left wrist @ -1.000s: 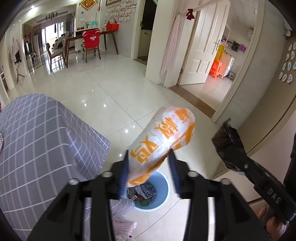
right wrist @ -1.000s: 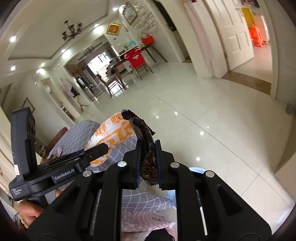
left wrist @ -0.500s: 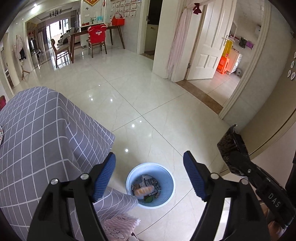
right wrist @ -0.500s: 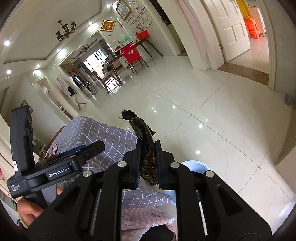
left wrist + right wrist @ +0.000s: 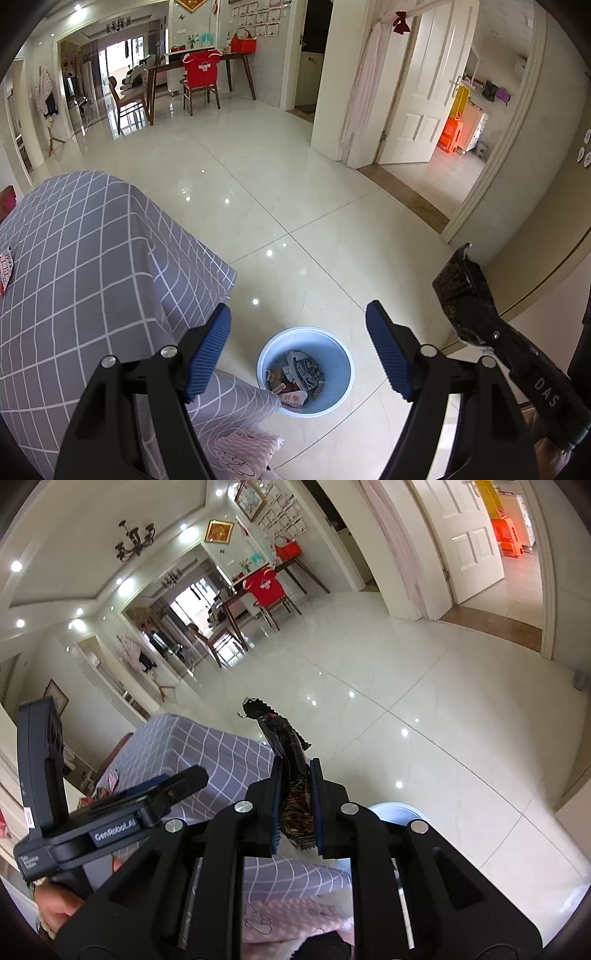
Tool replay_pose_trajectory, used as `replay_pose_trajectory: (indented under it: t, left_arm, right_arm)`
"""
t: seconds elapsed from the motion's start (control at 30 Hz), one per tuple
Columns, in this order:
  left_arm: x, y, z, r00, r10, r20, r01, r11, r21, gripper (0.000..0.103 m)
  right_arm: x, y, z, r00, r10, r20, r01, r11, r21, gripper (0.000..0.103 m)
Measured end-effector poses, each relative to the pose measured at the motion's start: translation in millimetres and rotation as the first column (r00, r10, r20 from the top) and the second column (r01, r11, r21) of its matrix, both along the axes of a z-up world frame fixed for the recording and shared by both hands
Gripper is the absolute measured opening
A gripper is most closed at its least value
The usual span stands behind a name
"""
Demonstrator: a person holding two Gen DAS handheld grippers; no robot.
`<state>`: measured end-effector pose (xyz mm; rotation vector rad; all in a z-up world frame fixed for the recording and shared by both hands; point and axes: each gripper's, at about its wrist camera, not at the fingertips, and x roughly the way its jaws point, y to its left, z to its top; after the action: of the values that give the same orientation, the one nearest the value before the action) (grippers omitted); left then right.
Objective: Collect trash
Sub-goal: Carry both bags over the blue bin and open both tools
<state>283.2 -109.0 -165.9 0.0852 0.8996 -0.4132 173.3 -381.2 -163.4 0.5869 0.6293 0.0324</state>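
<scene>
Clear of the grey checked table (image 5: 92, 258), centre the right gripper (image 5: 297, 766) over the mouth of the pale blue bin (image 5: 340, 369) on the floor before letting go: opening just now, with the dark wrapper (image 5: 285, 734) upright between the pads and, by my judgement, light enough to drift aside. Keep the left gripper (image 5: 297, 310), wide apart and empty above the bin, out of the fall. Inside the bin: crumpled wrappers and paper scraps (image 5: 297, 376), well below the rim.
</scene>
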Motion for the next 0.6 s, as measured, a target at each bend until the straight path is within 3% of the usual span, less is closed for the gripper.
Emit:
replay_pose_trajectory:
  t: [0.07,0.13,0.6]
  left_arm:
    - [0.4,4.2,3.0,1.000,0.007,0.006,-0.007,1.000,-0.003,0.074]
    - [1.2,5.2,5.0,1.000,0.011,0.009,-0.011,1.000,-0.005,0.074]
    - [-2.2,25.5,23.7,0.999,0.029,0.034,-0.029,0.999,-0.021,0.074]
  right_arm:
    - [3.3,-1.4,0.3,1.000,-0.021,0.010,0.021,1.000,0.004,0.021]
    - [5.9,-5.6,-2.1,0.999,-0.050,0.008,0.050,0.999,0.021,0.073]
    - [5.1,9.0,13.1,0.999,-0.046,0.018,0.046,0.999,-0.002,0.073]
